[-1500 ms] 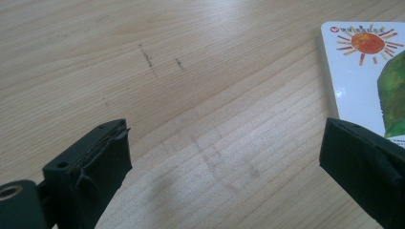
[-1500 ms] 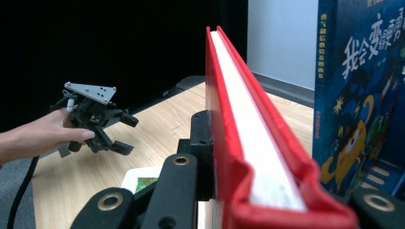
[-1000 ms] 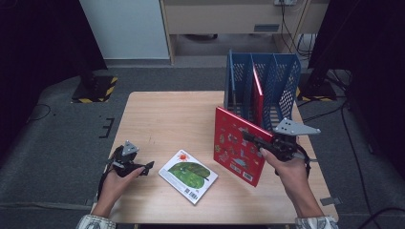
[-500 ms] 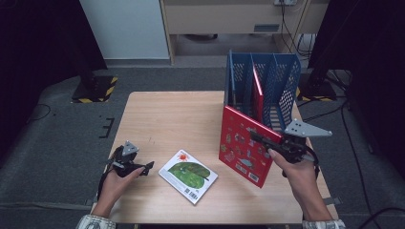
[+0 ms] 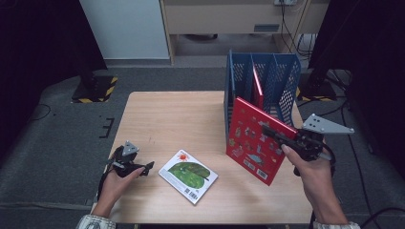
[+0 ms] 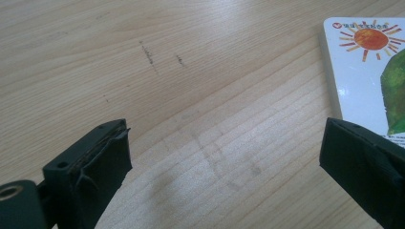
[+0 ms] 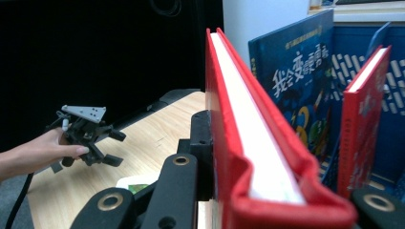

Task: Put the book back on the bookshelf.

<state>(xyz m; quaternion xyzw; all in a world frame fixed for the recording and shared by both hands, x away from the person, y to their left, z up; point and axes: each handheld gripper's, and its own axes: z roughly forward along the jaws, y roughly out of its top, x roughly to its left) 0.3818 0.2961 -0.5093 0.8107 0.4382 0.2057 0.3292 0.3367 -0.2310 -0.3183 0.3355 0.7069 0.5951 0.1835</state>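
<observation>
At the right side of the table point(image 5: 167, 114): the right gripper point(image 5: 279, 137) is clamped on the red book point(image 5: 253, 140), held upright and tilted, just in front of the blue file rack point(image 5: 282, 86).
Book position: lower corner looks lifted off the table; top edge leans toward the rack's front wall. Touching the rack or not: cannot tell.
Grip point: jaws pinch the book near its upper right edge, covers and page block squeezed together, as the right gripper view shows along the red book point(image 7: 248, 143).
Handling, judged: hardcover, stiff boards, will not sag from an edge hold. Moderately heavy for a one-edge pinch, so it may swing or pivot about the jaws. Glossy cover, likely slippery; a hold deeper in from the edge would be steadier.
Rack contents: a second red book point(image 5: 258, 88) stands in a middle slot; the right gripper view also shows a blue book point(image 7: 291, 81) beside it.
Step in hand, judged: bringing the red book up to drop it into a free slot; the lower edge must clear the rack's front wall first.
Left gripper point(image 5: 138, 168): jaws apart, holding nothing, resting low over the table at the front left.
Picture book point(image 5: 187, 175): lies flat on the table, just right of the left gripper, apart from it; white cover with a sun and a green shape.
Risk: the book twisting in the pinch or catching a slot divider.
</observation>
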